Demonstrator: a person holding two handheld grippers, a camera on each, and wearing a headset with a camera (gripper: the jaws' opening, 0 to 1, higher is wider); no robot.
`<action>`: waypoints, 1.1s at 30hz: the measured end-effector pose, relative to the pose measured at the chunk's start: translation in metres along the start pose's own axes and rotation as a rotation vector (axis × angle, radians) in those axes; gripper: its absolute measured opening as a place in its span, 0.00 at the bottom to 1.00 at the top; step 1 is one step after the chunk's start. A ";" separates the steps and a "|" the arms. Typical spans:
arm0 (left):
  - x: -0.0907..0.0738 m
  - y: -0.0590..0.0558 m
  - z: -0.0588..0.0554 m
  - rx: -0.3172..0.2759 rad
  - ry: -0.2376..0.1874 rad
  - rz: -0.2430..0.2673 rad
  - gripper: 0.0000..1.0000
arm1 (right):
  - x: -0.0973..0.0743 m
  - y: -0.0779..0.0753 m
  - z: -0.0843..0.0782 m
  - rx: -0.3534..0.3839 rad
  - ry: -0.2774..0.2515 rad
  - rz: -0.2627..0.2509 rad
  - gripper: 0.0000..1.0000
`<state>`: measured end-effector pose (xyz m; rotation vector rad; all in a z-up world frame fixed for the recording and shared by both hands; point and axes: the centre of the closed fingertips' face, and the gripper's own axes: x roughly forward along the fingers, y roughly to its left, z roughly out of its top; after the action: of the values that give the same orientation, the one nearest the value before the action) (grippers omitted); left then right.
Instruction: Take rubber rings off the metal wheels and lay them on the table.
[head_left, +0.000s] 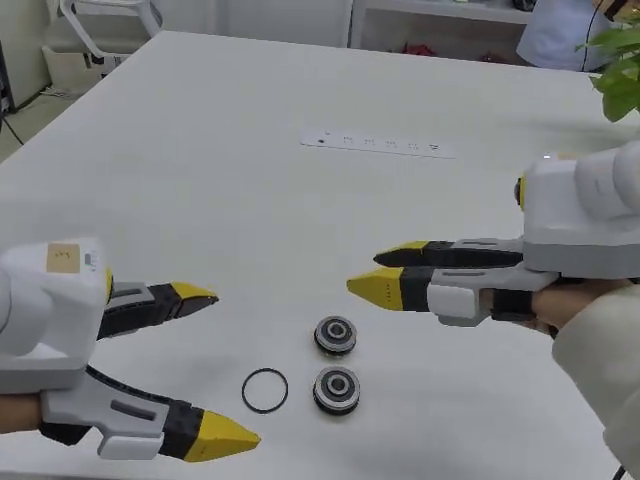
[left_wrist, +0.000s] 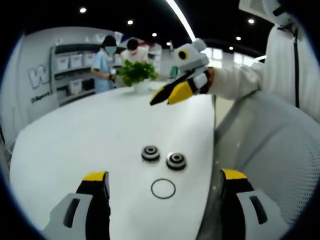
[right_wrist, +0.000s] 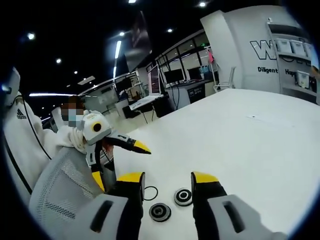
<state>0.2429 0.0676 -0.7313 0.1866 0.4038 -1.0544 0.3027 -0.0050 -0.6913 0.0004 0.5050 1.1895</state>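
Two metal wheels (head_left: 335, 335) (head_left: 337, 389) with black rubber around their rims lie flat, side by side, on the white table (head_left: 250, 180). A loose black rubber ring (head_left: 265, 390) lies flat just left of the nearer wheel. My left gripper (head_left: 215, 365) is open wide at the bottom left, with the ring ahead of its tips. My right gripper (head_left: 370, 272) hovers above and right of the wheels, jaws slightly apart and holding nothing. The left gripper view has both wheels (left_wrist: 150, 153) (left_wrist: 176, 160) and the ring (left_wrist: 163, 188). The right gripper view has them too, wheels (right_wrist: 183, 196) (right_wrist: 160, 212) and ring (right_wrist: 150, 193).
A flat white power strip (head_left: 378, 143) lies on the table farther back. A green plant (head_left: 620, 70) stands at the far right corner. Beyond the table's far left edge stands a chair (head_left: 100, 20). The table's near edge runs close behind the wheels.
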 end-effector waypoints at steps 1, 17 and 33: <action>-0.001 -0.001 0.006 0.001 -0.015 -0.005 0.93 | 0.000 -0.001 -0.001 -0.004 0.004 0.000 0.34; 0.002 -0.019 0.049 0.123 -0.004 -0.054 0.90 | 0.005 0.001 -0.025 -0.032 0.098 0.037 0.38; 0.023 -0.006 0.076 0.199 -0.047 -0.038 0.84 | 0.009 -0.001 -0.045 -0.036 0.120 0.097 0.34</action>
<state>0.2652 0.0206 -0.6716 0.3317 0.2600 -1.1346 0.2895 -0.0093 -0.7350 -0.0788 0.5943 1.2985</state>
